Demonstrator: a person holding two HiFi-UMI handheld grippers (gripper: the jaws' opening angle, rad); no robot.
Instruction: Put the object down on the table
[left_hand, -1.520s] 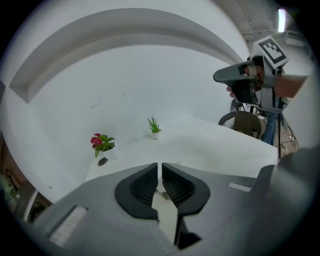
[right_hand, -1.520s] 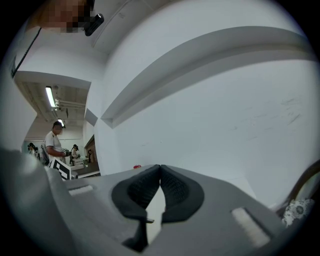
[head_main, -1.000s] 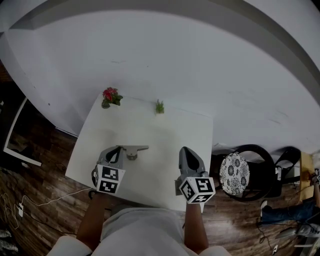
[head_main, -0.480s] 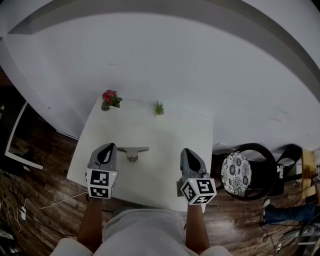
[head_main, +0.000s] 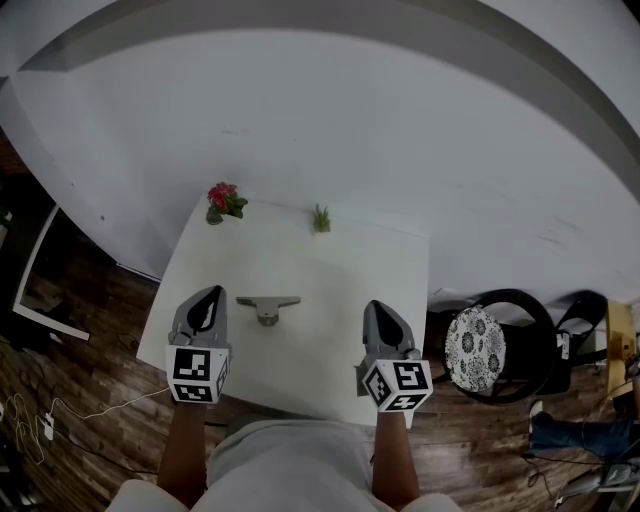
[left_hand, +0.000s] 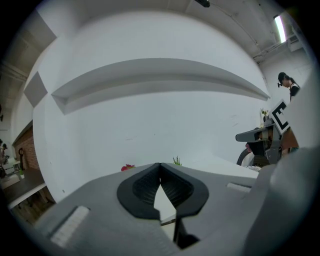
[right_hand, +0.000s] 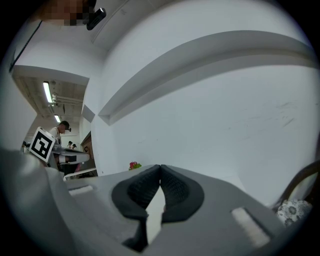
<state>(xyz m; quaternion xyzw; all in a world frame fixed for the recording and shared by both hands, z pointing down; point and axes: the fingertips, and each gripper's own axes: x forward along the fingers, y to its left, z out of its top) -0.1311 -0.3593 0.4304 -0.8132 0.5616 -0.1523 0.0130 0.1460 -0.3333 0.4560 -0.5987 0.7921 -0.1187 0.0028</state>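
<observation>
near table edge: left gripper (head_main: 211, 298) and right gripper (head_main: 381, 311), grey plastic, ribbed black pads (left_hand: 144, 186) closed tip to tip, gripping nothing. just beyond, between both and touching neither: grey t-shaped object (head_main: 267, 305), flat on smooth white table (head_main: 340, 265). far edge: red flowers (head_main: 224, 199), small green tuft (head_main: 320, 217).

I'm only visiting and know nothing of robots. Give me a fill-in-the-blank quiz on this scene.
The grey T-shaped part lies on the white ____.
The left gripper has its jaws ____, with nothing between them.
The plant with ____ flowers stands at the far left corner.
The chair with the patterned cushion stands on the person's ____.
Missing words: table, shut, red, right.
</observation>
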